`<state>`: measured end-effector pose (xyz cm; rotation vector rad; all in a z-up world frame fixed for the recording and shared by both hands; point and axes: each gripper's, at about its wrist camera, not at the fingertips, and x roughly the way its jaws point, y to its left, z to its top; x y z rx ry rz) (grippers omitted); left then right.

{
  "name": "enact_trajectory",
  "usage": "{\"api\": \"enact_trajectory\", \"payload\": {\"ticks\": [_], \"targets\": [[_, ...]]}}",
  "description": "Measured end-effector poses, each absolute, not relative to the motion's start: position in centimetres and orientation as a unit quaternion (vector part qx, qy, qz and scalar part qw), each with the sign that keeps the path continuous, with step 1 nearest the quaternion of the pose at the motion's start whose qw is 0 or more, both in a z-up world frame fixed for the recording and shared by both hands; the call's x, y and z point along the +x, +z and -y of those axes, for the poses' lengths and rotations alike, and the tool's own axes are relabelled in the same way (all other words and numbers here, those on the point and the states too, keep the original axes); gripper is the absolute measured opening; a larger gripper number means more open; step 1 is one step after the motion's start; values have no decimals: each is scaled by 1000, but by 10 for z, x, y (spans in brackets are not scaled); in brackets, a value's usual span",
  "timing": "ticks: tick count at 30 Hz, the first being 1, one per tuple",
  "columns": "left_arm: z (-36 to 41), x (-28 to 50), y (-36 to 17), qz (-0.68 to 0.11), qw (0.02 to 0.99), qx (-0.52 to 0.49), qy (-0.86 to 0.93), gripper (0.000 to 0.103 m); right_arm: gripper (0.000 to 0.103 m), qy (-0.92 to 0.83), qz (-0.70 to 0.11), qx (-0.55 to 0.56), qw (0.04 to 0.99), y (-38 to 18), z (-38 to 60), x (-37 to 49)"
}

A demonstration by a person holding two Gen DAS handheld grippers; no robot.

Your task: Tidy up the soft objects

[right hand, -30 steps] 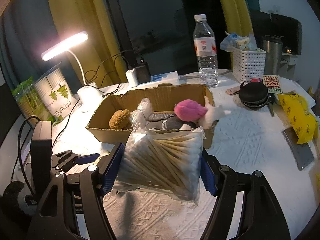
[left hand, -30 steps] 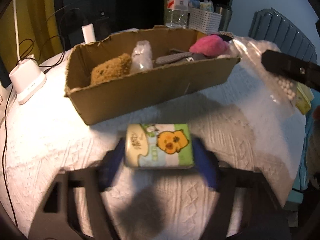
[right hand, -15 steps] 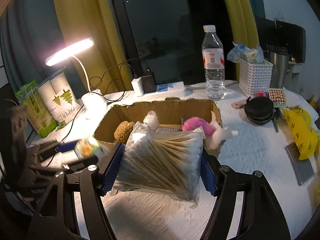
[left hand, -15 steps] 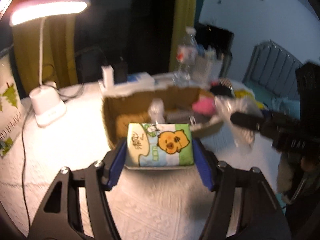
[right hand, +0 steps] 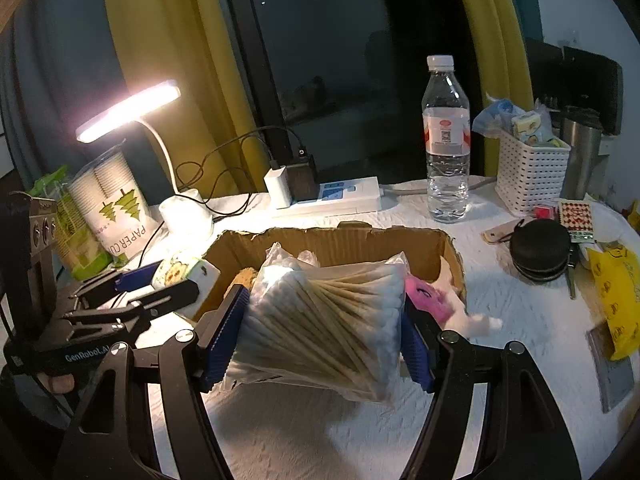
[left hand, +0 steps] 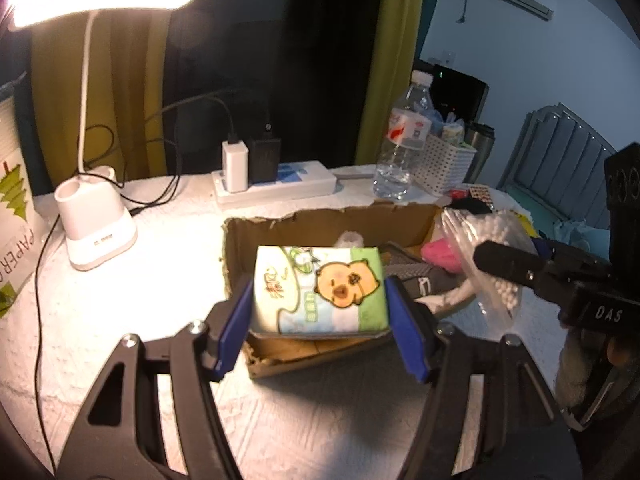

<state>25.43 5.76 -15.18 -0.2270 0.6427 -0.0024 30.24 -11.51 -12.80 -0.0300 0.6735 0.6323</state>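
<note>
While both items hang above the cardboard box (left hand: 332, 216) for release, the left tool (left hand: 320, 312) pinches the tissue pack (left hand: 320, 288) over its near-left end, and the right tool (right hand: 324, 336) pinches the cotton swab bag (right hand: 320, 320) above its middle, leaving each room to drop.

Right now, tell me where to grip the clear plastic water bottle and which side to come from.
Grip the clear plastic water bottle across its labelled middle, coming in level from the front. It stands upright, and the white power strip and white lattice basket crowd its two sides. Both pairs of fingers are full; empty one first.
</note>
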Motion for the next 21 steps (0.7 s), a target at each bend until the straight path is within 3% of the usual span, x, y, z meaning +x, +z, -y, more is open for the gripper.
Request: {"api": "enact_trajectory", "payload": {"ticks": [4, 6, 8, 15, 18, 21], "targets": [[-57, 263, -161, -325, 939, -109, 0, 67, 73, 310, -331, -11, 891, -136, 105, 317], [-57, 264, -162, -322, 940, -110, -1, 79, 73, 313, -330, -7, 891, -139, 101, 322], [-57, 266, -161, -318, 941, -114, -2, 83, 73, 316, -330, -5, 890, -142, 95, 328], [-57, 263, -159, -316, 942, -112, 1, 84, 74, 321, -327, -10, 889, -146, 83, 332], [-56, 258, -154, -310, 944, -109, 2, 84, 81, 316, -322, -8, 892, -142, 87, 329], [-53, 252, -149, -304, 947, -105, 2, 84, 81, 312, -315, -8, 896, -135, 91, 321]]}}
